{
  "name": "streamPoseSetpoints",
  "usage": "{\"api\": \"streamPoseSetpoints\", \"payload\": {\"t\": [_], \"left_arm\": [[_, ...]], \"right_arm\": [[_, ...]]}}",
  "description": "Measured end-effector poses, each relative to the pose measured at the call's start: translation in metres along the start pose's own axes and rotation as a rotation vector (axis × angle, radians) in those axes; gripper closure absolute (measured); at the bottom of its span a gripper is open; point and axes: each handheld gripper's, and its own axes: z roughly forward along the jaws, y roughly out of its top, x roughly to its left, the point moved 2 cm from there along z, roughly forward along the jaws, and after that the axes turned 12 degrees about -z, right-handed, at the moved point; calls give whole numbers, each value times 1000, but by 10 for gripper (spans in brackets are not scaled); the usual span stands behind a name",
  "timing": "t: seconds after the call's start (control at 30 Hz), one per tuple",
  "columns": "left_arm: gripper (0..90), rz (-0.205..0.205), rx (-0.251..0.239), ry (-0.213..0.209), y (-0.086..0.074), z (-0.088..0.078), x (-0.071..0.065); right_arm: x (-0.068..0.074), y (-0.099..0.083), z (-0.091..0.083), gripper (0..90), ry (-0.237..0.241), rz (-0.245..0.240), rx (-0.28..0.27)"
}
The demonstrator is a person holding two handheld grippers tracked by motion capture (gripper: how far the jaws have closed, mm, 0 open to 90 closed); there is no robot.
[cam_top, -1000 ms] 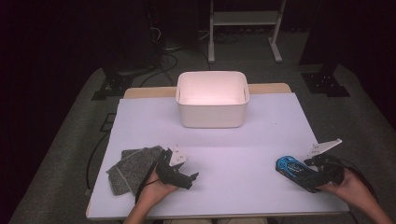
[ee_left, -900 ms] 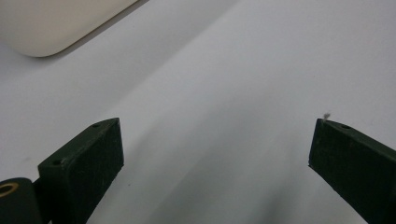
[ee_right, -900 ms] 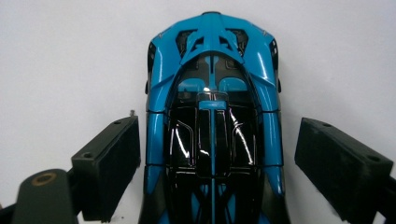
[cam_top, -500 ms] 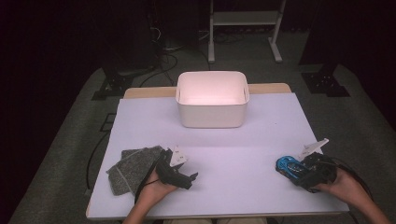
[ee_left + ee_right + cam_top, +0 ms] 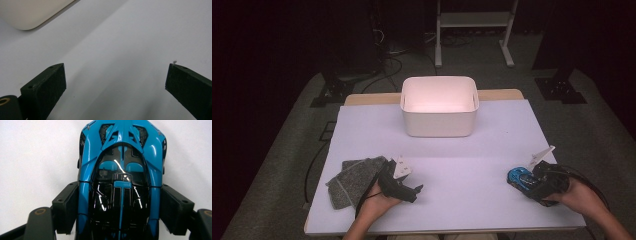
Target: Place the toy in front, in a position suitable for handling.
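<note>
While the right tool (image 5: 119, 202) has just been closing, its two jaws now lie against both sides of the blue and black toy car (image 5: 120, 177), which rests on the tabletop (image 5: 462, 165) between them, nose pointing away. I judge the grasp as almost made; lifting and carrying, perhaps to the white bin (image 5: 439, 106) far ahead, is left. The left tool (image 5: 115, 82) stands wide open and empty, with a grey cloth (image 5: 354, 177) just beside it. No writing is readable.

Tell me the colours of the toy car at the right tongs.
Bright blue with glossy black panels, clearest in the right gripper view: toy car.
</note>
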Motion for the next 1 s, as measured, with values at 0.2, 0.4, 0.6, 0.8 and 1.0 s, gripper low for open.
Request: {"api": "streamPoseSetpoints", "payload": {"t": [0.2, 0.4, 0.6, 0.8, 1.0], "left_arm": [[26, -4, -5, 14, -1, -3, 5], [26, -2, -10, 26, 0, -5, 8], [26, -6, -15, 30, 0, -6, 9], [27, -3, -8, 32, 0, -6, 8], [27, -15, -17, 30, 1, -9, 10]], "right_arm": [[0, -1, 0, 249, 2, -13, -16], [-1, -2, -2, 250, 12, -27, -9], [2, -6, -4, 250, 31, -35, -16], [6, -11, -9, 251, 43, -39, -27], [8, -7, -19, 270, 42, -54, -52]]}}
